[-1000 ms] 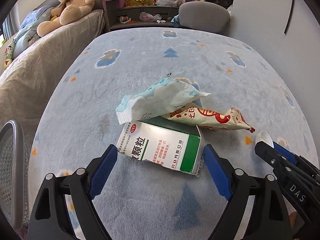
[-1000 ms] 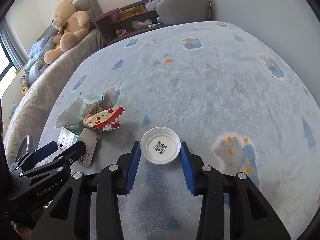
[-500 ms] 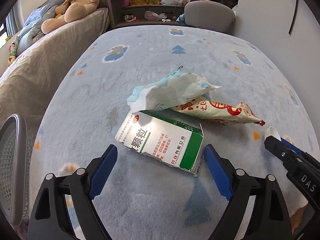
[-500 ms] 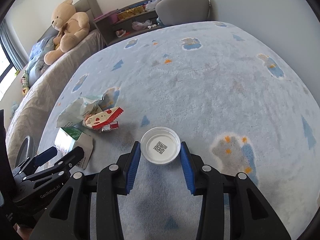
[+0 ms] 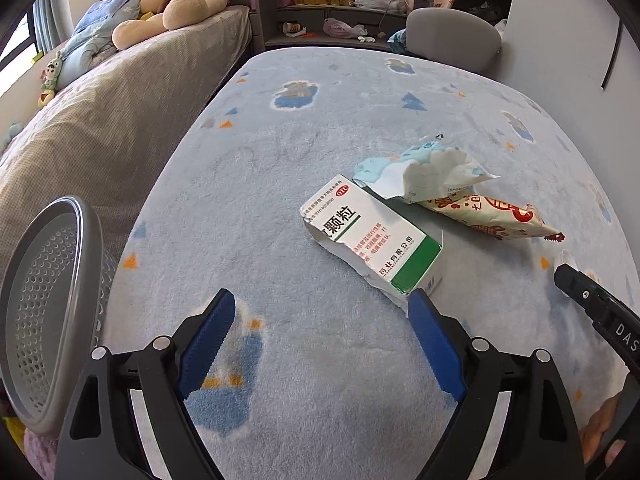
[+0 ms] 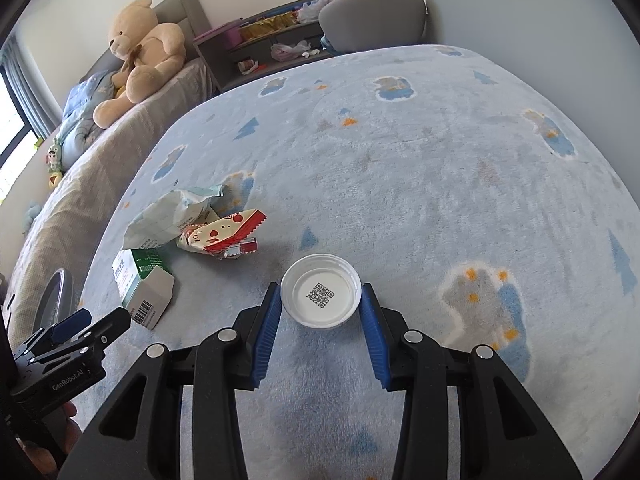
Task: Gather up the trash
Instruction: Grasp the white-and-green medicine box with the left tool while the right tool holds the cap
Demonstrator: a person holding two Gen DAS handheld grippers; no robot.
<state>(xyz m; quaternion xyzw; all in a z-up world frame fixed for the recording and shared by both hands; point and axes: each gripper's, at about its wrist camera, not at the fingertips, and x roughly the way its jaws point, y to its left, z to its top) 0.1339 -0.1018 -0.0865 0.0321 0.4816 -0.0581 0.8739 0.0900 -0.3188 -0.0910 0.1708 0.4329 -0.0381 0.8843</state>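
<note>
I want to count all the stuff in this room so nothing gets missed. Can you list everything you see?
white round plastic lid: 1, white with a QR code, between the right gripper's fingers
green and white cardboard medicine box: 1, on the rug
light blue crinkled wrapper: 1, overlapping the box
red and cream snack packet: 1, beside the blue wrapper
grey perforated waste bin: 1, far left
pale blue patterned rug: 1
tan teddy bear: 1, on the bed
grey chair: 1, at back
left gripper: 1, black with blue pads, open
right gripper: 1, around the lid
</note>
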